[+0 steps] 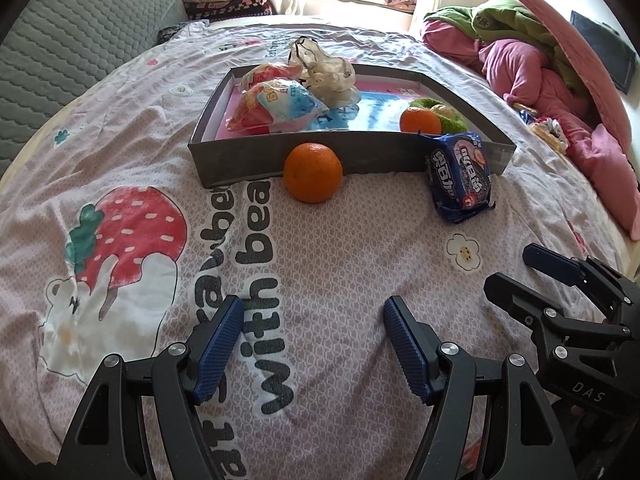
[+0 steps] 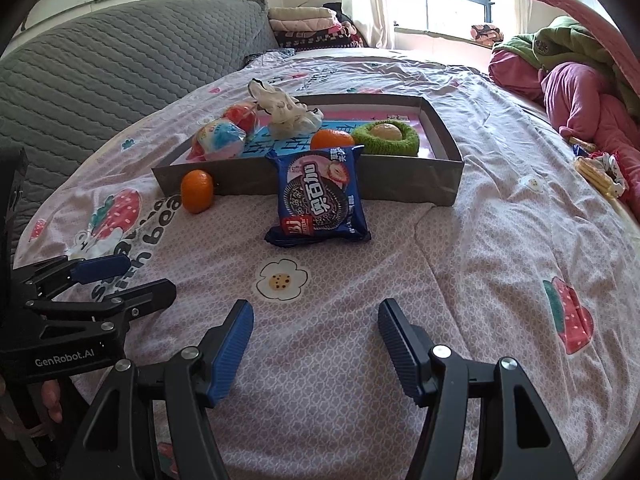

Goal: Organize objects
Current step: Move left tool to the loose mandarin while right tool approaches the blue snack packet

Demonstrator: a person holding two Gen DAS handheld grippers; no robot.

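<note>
A grey shallow box (image 1: 248,160) (image 2: 400,186) lies on the bed. It holds snack bags (image 1: 276,106) (image 2: 220,140), a crumpled plastic bag (image 1: 328,72) (image 2: 286,112), an orange (image 1: 418,120) (image 2: 330,138) and a green knitted ring (image 1: 446,114) (image 2: 390,136). Outside, an orange (image 1: 313,173) (image 2: 197,192) and a blue cookie pack (image 1: 462,176) (image 2: 318,196) rest against the box's front wall. My left gripper (image 1: 314,340) (image 2: 128,276) is open and empty, short of the orange. My right gripper (image 2: 316,340) (image 1: 512,268) is open and empty, short of the cookie pack.
The bed sheet (image 1: 340,264) is pink with strawberry prints. A grey quilted headboard (image 1: 72,40) stands at left. Pink and green clothes (image 1: 532,64) (image 2: 580,92) are piled at right, with small items (image 2: 600,172) beside them. Folded blankets (image 2: 312,24) lie by the window.
</note>
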